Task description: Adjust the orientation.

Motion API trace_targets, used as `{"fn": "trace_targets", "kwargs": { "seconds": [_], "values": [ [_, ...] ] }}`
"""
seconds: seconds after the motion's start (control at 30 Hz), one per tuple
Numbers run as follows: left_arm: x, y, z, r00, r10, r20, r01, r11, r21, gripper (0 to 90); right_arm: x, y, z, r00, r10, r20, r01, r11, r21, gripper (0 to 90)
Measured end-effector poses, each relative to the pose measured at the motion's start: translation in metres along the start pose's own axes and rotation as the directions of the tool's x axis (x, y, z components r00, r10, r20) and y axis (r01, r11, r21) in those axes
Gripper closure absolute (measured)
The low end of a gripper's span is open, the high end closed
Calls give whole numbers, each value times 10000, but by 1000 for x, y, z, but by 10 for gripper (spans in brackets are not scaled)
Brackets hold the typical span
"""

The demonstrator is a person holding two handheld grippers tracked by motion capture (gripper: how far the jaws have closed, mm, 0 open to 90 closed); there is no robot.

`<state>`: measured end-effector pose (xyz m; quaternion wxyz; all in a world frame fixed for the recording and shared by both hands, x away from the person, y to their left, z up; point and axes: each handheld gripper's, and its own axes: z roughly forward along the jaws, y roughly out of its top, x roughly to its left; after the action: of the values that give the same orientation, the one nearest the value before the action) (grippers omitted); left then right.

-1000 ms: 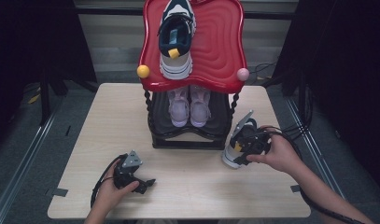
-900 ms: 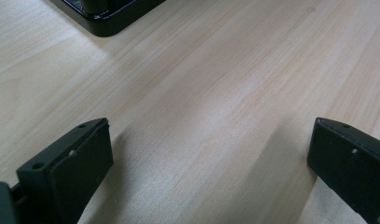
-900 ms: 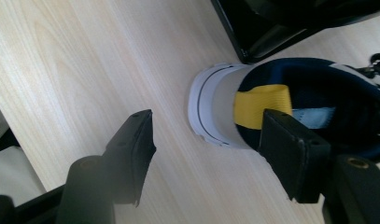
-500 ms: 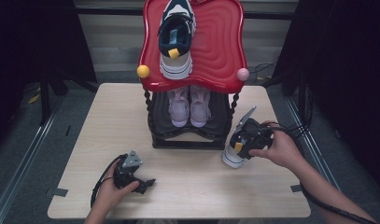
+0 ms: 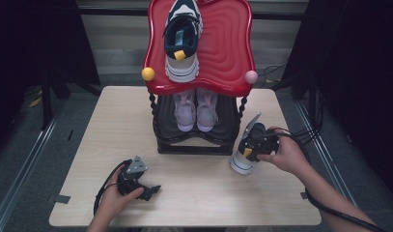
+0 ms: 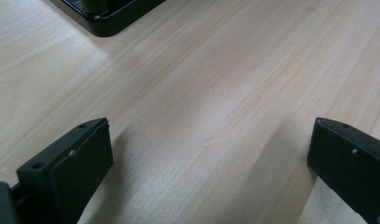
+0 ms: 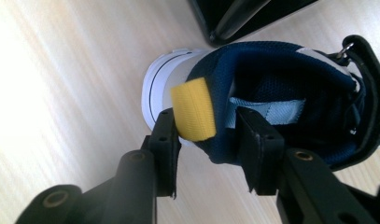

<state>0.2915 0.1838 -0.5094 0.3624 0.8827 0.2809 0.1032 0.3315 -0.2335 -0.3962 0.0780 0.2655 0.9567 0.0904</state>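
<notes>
Navy padded heel collar of the sneaker (image 7: 271, 93) at your table's (image 5: 136, 116) four o'clock squashes softly, so your right gripper (image 7: 208, 133), just closing, clamps it beside the yellow tab (image 7: 193, 109), while your left gripper (image 6: 206, 154) rests released

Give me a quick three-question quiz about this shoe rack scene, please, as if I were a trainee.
1. What does the right gripper clamp?
2. True or false: the left gripper holds a shoe.
3. How many shoes sit on the red top shelf: A one, B two, C three?

Key:
1. The heel collar of the navy and white shoe, beside its yellow tab.
2. False; its open jaws hold nothing over the table.
3. A.
</notes>
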Motion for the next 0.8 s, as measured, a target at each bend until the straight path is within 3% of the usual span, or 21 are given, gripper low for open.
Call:
{"fn": "trace_targets", "kwargs": {
  "seconds": [0.13, 0.23, 0.37, 0.47, 0.5, 0.57, 0.67, 0.8],
  "values": [
    [1, 0, 0, 9999, 103, 42, -103, 9999, 59, 0, 6, -7, -4, 9995, -273, -146, 276, 9994, 230, 625],
    [1, 0, 0, 9999, 106, 43, -107, 9999, 58, 0, 11, -15, -9, 9977, -422, -522, 439, 9985, 323, 633],
    [1, 0, 0, 9999, 110, 43, -111, 9999, 62, 0, 17, -28, -14, 9965, -444, -711, 473, 9981, 383, 610],
    [1, 0, 0, 9999, 108, 44, -109, 9999, 62, 0, 18, -33, -14, 9971, -180, -742, 191, 9997, 141, 570],
    [1, 0, 0, 9999, 109, 43, -109, 9999, 62, 0, 17, -34, -13, 9966, -262, -784, 271, 9996, 102, 553],
    [1, 0, 0, 9999, 110, 18, -110, 9999, 65, 0, 19, -32, -13, 9969, 13, -791, 3, 9998, 203, 513],
    [1, 0, 0, 9999, 114, 19, -114, 9999, 69, 0, 19, -28, -8, 9973, -138, -725, 159, 9995, 287, 466],
    [1, 0, 0, 9999, 111, 43, -111, 9999, 61, 0, 17, -19, -5, 9952, 92, -973, -50, 9990, 437, 427]
  ]
}}
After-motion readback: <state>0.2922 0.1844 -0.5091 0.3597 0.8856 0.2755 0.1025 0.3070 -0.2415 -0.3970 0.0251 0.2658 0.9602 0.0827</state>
